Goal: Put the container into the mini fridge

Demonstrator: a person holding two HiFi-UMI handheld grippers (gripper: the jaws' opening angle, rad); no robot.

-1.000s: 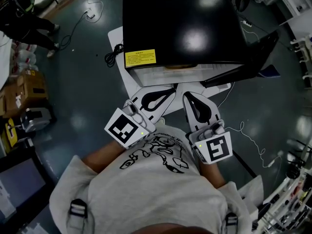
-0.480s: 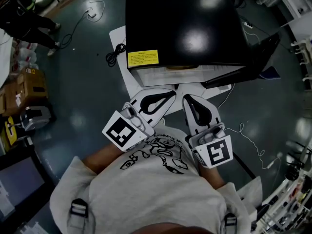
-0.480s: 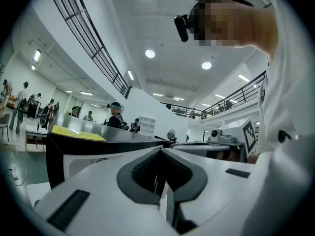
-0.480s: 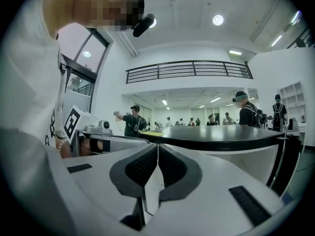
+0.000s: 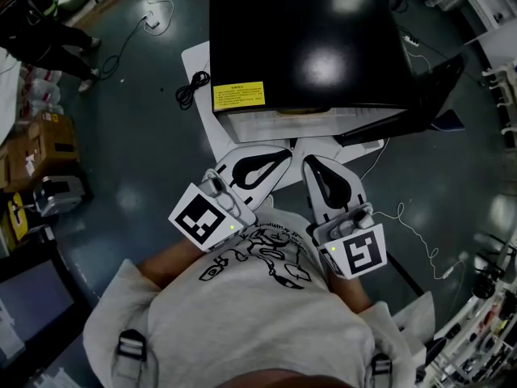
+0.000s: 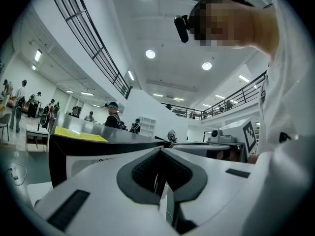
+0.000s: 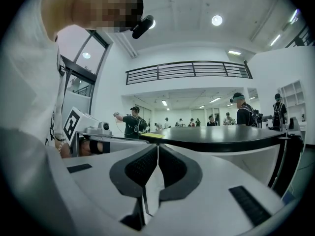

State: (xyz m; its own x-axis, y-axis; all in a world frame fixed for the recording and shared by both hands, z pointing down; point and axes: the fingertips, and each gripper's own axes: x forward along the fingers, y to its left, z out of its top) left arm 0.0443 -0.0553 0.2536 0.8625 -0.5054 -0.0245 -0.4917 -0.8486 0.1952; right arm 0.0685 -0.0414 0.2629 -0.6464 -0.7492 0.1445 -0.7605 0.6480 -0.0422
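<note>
A: Where is the mini fridge?
B: On a white mat on the dark floor, straight ahead of the person; glossy black top; yellow label at the front left corner of that top; black door swung out to the right; the pale front opening faces the grippers.

A: Left gripper?
B: Held level, just short of the fridge's front edge, tips toward the opening; in its own view the black pads are pressed together with nothing between them; its marker cube sits close against the person's printed shirt.

A: Right gripper?
B: Beside the left one and not touching it, on the door side; in its own view the jaws are closed tip to tip and grip nothing; the fridge's black top runs across the middle of that view.

A: The container?
B: Cannot pick it out in any view; neither gripper has it; a thin tan strip shows under the front edge of the fridge top, too small to name.

A: Anything else on the floor?
B: A coiled black cable at the left edge of the mat, beside the fridge's front left corner; a thin white cord trailing to the right of the right gripper; cardboard boxes toward the left edge of the head view.
</note>
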